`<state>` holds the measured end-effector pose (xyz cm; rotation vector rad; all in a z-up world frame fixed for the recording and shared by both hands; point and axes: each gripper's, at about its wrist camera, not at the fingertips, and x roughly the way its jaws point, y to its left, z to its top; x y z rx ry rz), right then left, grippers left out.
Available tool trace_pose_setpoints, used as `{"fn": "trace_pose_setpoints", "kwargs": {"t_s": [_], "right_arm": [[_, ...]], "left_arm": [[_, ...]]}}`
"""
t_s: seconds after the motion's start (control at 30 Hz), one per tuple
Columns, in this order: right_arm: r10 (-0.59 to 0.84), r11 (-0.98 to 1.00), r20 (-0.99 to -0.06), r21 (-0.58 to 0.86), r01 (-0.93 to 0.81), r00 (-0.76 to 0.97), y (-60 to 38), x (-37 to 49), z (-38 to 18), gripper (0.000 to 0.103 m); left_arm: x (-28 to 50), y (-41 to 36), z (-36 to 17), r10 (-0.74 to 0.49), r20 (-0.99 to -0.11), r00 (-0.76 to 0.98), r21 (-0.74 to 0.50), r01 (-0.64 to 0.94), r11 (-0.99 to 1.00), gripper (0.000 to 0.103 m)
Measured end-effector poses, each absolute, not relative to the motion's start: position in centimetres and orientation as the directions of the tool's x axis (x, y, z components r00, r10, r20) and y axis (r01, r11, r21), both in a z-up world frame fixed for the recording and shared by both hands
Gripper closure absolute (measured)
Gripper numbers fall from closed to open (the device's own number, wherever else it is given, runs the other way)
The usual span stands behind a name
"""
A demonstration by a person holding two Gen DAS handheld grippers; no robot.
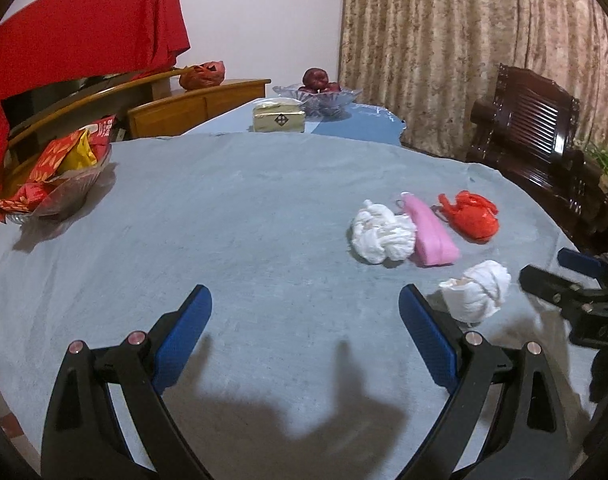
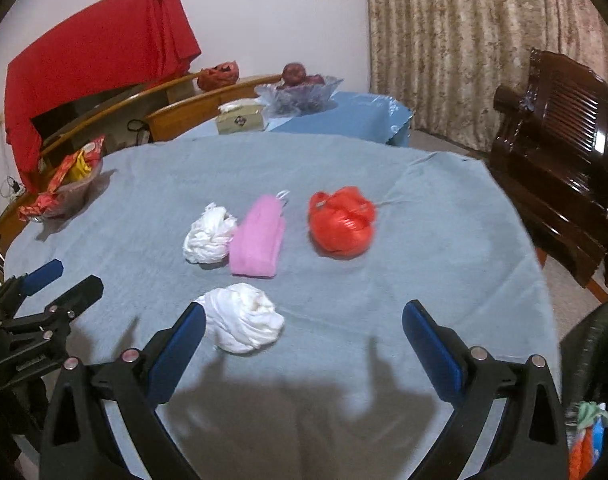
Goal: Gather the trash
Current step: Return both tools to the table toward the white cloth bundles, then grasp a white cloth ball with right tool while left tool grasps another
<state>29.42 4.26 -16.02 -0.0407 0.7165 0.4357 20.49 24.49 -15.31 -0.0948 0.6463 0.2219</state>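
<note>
Both grippers gape wide over the grey tablecloth [image 2: 443, 240], holding nothing: left gripper [image 1: 304, 304], right gripper [image 2: 304, 316]. Trash count, near to far: two white wads, one [image 2: 244, 322] just beside the right gripper's left finger, one [image 2: 208, 234] touching one pink pouch [image 2: 258, 238]; one red bag [image 2: 341, 222] apart. Beyond: one snack bowl [image 2: 70, 192], one tissue box [image 2: 240, 118], one fruit bowl [image 2: 300, 90]; nothing blocks the trash.

Pink pouch [image 2: 258, 240], grey-blue tablecloth [image 2: 423, 248]
</note>
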Motion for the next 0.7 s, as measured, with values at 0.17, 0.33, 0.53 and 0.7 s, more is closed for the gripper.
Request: {"fn": "trace_pose_setpoints", "kwargs": {"t_s": [0.17, 0.33, 0.53, 0.7], "right_arm": [[0.379, 0.900, -0.668, 0.105, -0.423, 0.640, 6.6, 30.3, -17.1, 0.006], [0.382, 0.892, -0.693, 0.103, -0.441, 0.612, 8.1, 30.9, -18.0, 0.008], [0.406, 0.871, -0.723, 0.122, -0.476, 0.559, 8.4, 30.9, -19.1, 0.035], [0.440, 0.854, -0.715, 0.146, -0.499, 0.543, 8.1, 30.9, -18.8, 0.052]], "left_arm": [[20.9, 25.2, -15.5, 0.178, -0.612, 0.771, -0.026, -0.244, 0.969, 0.011], [21.3, 26.1, -15.8, 0.182, -0.617, 0.766, -0.032, -0.255, 0.966, 0.011], [21.9, 26.0, -16.1, 0.176, -0.624, 0.761, -0.032, -0.250, 0.968, 0.011], [22.9, 25.3, -16.1, 0.159, -0.620, 0.768, -0.035, -0.230, 0.973, 0.011]]}}
